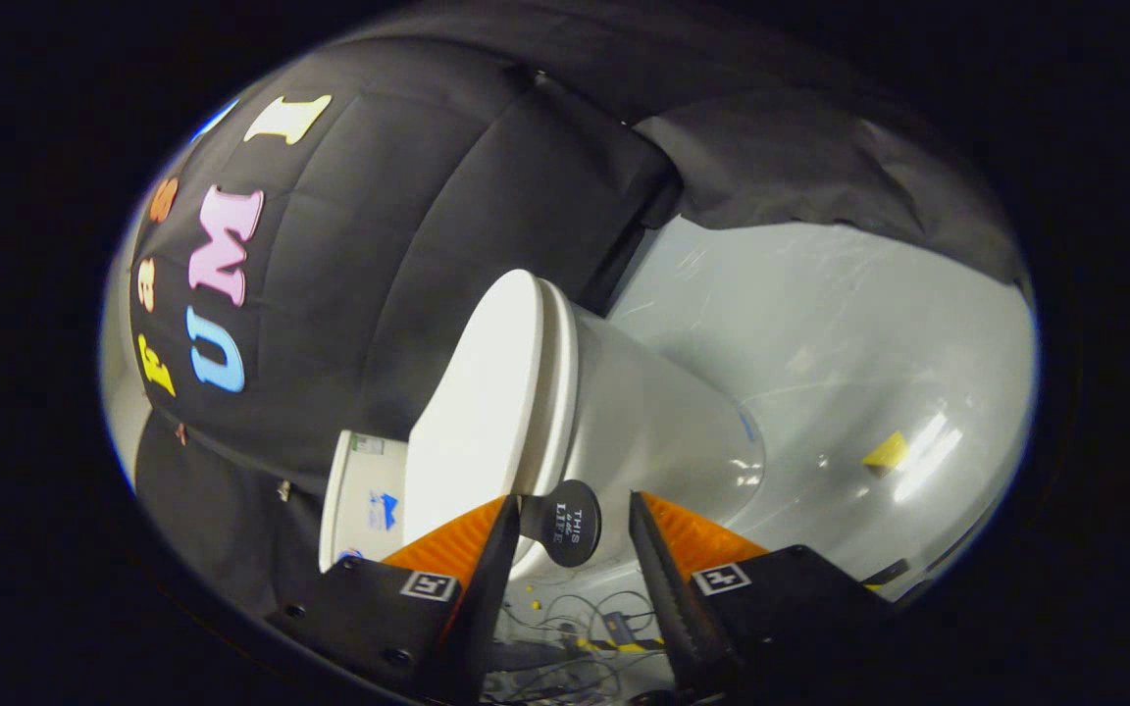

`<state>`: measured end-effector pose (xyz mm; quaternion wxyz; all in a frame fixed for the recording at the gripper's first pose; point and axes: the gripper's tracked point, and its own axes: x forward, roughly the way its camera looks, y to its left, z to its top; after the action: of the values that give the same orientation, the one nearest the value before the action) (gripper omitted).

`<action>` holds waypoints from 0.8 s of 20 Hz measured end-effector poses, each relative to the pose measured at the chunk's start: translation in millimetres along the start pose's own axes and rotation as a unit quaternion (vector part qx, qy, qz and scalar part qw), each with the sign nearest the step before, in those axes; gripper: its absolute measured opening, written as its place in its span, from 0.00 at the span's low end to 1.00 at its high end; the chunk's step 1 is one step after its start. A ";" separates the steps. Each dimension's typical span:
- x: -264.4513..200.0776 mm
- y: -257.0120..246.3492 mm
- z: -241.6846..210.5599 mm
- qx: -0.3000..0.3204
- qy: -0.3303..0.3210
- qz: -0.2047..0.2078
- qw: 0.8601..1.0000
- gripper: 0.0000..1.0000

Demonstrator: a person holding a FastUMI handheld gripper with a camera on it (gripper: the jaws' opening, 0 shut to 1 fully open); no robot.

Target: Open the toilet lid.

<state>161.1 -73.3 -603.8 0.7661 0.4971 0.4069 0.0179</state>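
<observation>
The hand-held gripper [570,534], fingers spread and grasping nothing, is straddling the round black tab [565,523] (apparently a lifting handle) on the closed toilet lid [477,392].

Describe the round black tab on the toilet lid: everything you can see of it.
The black tab is a flat, round disc, plastic by its look, with small pale lettering on its face. A short neck joins it to the rim of the closed white toilet lid. It sits between the fingers of the tool, which is open. One finger's tip is at the neck; whether they touch is unclear. The other finger stands clear of it.
</observation>
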 end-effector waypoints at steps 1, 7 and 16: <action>1.0 4.5 -0.4 0.019 0.007 0.016 1.000 0.55; -9.7 18.5 -1.0 0.029 0.013 0.019 0.999 0.14; -33.7 85.3 11.2 -0.083 -0.005 -0.027 0.996 0.14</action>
<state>177.9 -53.2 -515.3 0.8071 0.4207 0.4133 0.0286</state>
